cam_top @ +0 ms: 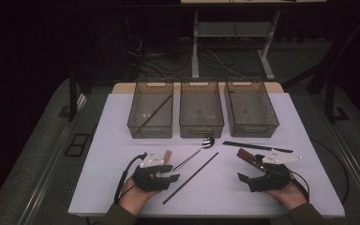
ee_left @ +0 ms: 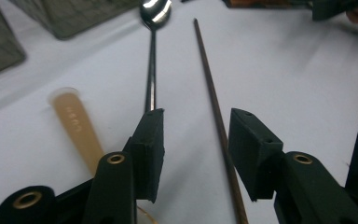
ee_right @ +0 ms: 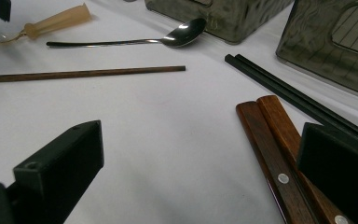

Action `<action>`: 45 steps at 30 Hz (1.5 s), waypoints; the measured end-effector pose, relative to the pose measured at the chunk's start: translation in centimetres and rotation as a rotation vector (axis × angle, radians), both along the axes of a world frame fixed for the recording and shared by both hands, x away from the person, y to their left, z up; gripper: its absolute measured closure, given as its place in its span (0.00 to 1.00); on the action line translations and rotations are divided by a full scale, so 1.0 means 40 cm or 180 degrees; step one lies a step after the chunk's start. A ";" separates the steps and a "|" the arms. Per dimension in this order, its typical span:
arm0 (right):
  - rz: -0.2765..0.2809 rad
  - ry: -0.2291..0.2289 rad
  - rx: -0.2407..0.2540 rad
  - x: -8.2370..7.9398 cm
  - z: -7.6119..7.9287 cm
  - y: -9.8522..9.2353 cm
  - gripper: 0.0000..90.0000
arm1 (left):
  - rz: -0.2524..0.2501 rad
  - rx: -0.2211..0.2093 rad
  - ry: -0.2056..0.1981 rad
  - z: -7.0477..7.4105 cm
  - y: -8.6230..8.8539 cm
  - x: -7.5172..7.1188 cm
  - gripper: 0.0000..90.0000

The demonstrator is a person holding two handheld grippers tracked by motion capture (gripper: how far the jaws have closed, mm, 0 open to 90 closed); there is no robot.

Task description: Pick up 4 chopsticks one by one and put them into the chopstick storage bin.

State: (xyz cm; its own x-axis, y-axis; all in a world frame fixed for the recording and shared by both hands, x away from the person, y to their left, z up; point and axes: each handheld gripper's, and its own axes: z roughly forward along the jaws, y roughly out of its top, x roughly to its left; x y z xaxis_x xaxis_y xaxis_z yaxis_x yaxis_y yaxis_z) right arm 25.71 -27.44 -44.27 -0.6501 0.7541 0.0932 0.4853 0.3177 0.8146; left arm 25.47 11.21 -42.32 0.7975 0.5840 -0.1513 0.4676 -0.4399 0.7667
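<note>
Left gripper view: the left gripper sits low near the tabletop's near edge, jaws half open astride the brown chopstick, pads not yet touching it, set for a pinch. The spoon lies just beside. The right gripper waits wide open and empty beside the wooden handles.

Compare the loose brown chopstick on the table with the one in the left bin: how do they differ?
The loose chopstick lies flat on the white table; the binned chopstick sits inside the left bin, leaning across it diagonally. The loose one runs between the left claw jaws; the binned one is far from both claws. Both are thin, dark brown sticks, slanted the same way.
</note>
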 end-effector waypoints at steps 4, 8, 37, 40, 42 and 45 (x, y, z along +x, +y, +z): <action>0.0003 -0.0001 -0.0009 0.001 -0.001 0.001 0.01 | -0.0110 0.0036 -0.0001 -0.004 -0.012 -0.002 0.70; 0.0015 0.0000 -0.0014 0.001 -0.001 0.001 0.01 | -0.0165 0.0045 0.0031 -0.010 -0.023 -0.004 0.77; 0.0020 -0.0003 -0.0019 0.001 -0.001 0.002 0.01 | -0.0340 0.0355 0.0169 -0.055 -0.079 0.012 0.88; 0.0022 -0.0003 -0.0018 0.002 -0.001 0.002 0.01 | -0.0364 0.0411 0.0142 -0.060 -0.085 0.009 0.89; 0.0020 -0.0005 -0.0019 0.002 -0.001 0.001 0.01 | -0.0361 0.0437 0.0093 -0.060 -0.088 0.006 0.89; 0.0018 0.0000 -0.0016 0.002 -0.001 0.001 0.01 | -0.0362 0.0514 0.0033 -0.059 -0.092 0.001 0.91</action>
